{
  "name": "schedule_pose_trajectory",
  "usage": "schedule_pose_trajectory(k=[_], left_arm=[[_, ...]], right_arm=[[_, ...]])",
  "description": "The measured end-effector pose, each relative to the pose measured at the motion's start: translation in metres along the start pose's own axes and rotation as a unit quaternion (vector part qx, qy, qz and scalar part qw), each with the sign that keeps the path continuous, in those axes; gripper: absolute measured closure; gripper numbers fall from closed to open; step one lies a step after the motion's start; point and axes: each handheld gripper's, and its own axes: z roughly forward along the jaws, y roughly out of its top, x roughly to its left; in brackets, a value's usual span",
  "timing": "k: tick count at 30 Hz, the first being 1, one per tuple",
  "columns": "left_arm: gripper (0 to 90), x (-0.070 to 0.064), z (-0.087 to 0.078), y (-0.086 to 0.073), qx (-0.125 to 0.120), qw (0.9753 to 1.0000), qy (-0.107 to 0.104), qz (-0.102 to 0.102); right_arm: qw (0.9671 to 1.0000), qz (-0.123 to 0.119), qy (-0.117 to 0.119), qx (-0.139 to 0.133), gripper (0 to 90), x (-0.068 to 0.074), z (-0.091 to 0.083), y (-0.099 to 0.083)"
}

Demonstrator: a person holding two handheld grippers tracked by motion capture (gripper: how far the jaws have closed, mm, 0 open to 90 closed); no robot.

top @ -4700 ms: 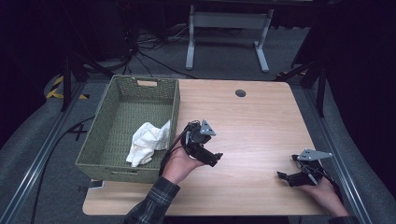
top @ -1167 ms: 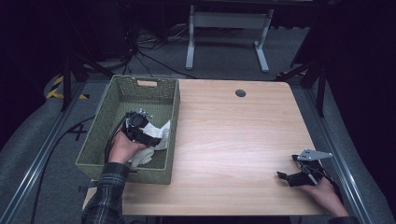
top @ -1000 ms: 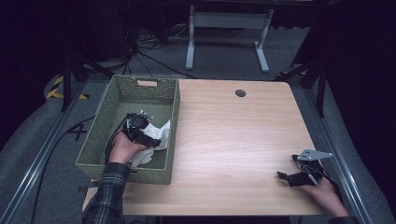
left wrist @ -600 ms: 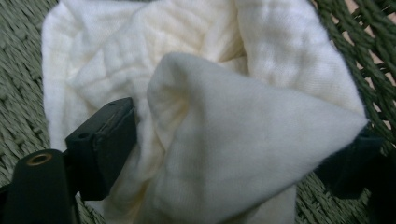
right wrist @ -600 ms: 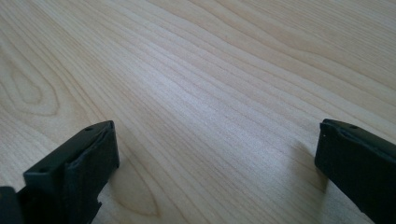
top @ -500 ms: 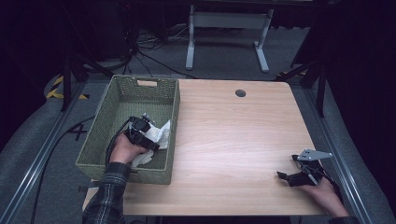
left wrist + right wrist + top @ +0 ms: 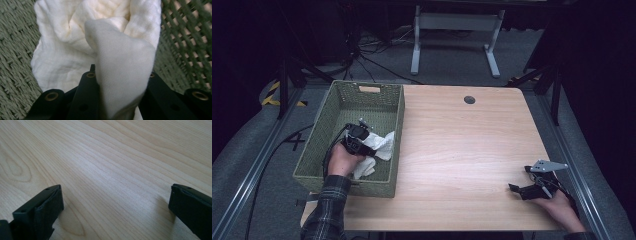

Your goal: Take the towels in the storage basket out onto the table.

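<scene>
Since the earlier frame the left gripper (image 7: pixel 362 142) has sunk into the green basket (image 7: pixel 343 95), jaws pinched on a fold of the white cloth (image 7: pixel 75 47) inside it. Far from the basket, the right gripper (image 7: pixel 526 189) rests wide open, holding nothing, on the table (image 7: pixel 452 130).

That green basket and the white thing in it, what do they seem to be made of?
The basket looks like woven fibre or paper cord, matte olive green: its plaited strands show in the left gripper view. The white thing is a cloth, probably soft cotton gauze, matte, with a fine weave and loose folds, pinched by the left hand-held gripper.
</scene>
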Motion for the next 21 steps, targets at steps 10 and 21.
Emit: schedule_pose_trajectory(k=[10,21], left_arm=[[80.1,0.001,-0.017,0.000,-0.074,0.9972,-0.007,-0.003],[80.8,-0.006,-0.048,-0.001,-0.154,0.9881,-0.008,0.002]], right_arm=[[1.0000,0.000,0.000,0.000,0.0,0.000,0.000,0.000],[1.0000,0.000,0.000,0.000,0.0,0.000,0.000,0.000]])
